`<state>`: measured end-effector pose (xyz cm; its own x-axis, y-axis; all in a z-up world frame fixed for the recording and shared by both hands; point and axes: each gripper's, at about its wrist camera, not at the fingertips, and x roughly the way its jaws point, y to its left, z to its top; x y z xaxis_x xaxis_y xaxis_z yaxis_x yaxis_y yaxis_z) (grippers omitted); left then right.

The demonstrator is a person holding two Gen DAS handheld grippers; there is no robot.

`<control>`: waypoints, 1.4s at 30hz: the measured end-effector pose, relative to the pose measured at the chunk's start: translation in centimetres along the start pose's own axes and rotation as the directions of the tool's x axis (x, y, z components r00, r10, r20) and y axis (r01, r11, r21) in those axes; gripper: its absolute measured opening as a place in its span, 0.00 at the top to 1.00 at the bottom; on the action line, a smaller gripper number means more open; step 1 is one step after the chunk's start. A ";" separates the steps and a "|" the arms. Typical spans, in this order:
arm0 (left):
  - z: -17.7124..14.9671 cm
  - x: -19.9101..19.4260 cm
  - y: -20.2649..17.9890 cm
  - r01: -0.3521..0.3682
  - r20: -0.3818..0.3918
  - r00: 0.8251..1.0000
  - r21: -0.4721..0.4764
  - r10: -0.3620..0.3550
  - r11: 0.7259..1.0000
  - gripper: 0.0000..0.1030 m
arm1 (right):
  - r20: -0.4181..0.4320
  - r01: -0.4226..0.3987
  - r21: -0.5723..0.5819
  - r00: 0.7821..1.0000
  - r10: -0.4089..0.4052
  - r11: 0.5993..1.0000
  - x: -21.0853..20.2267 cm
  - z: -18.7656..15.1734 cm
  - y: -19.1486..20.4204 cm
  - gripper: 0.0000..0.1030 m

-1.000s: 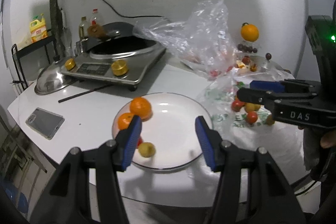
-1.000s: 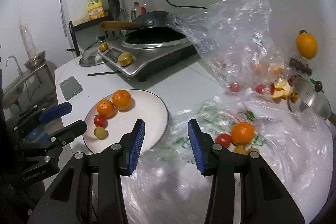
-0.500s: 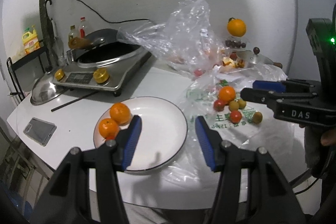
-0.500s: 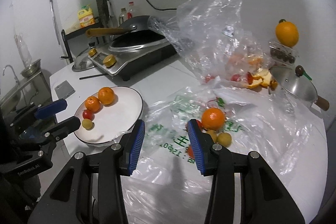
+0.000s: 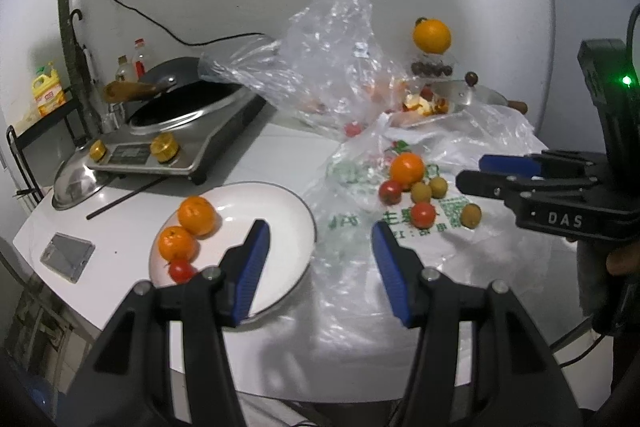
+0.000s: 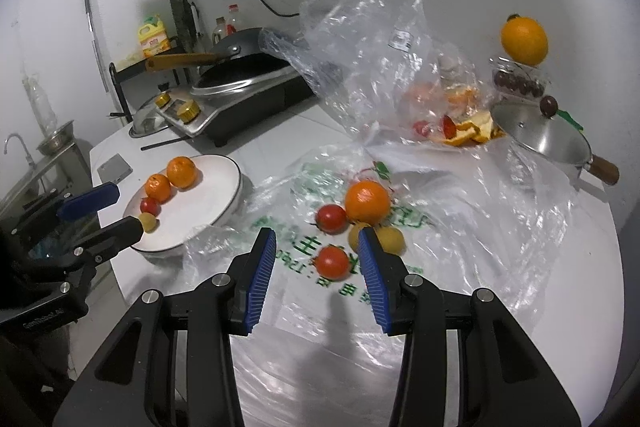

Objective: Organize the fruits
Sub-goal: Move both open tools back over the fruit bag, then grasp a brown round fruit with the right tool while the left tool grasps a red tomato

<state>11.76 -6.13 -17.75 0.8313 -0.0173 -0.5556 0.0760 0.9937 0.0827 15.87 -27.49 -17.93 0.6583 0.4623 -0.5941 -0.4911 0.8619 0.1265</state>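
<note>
White plate (image 6: pixel 224 183) holds two oranges (image 6: pixel 182 171), a tomato and a small yellow fruit (all along its far-left edge). Right of the plate, on the flat plastic bag (image 6: pixel 460 227), sit a loose orange (image 6: pixel 367 202), tomatoes (image 6: pixel 331 262) and yellow fruits. Left gripper (image 5: pixel 320 259) over the plate's right rim, right gripper (image 6: pixel 316 259) over the loose pile; both jaws partly open, holding nothing.
</note>
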 end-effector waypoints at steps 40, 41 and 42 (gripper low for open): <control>1.4 6.5 -6.0 0.067 -0.105 0.993 0.073 -0.060 0.995 0.47 | -0.194 -0.016 0.025 0.981 0.021 1.000 4.8 -2.8 -4.7 0.64; 1.5 6.7 -6.1 0.071 -0.106 0.992 0.072 -0.063 0.995 0.47 | -0.200 -0.015 0.026 0.980 0.020 1.000 4.9 -2.8 -4.8 0.66; 1.5 6.8 -6.2 0.074 -0.108 0.992 0.071 -0.066 0.995 0.47 | -0.205 -0.014 0.027 0.979 0.019 1.000 5.0 -2.8 -4.8 0.67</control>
<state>17.81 -12.52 -20.84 0.7601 -0.0708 -0.6459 0.1762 0.9793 0.1000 19.95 -29.93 -23.71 0.5181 0.4259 -0.7417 -0.4842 0.8609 0.1562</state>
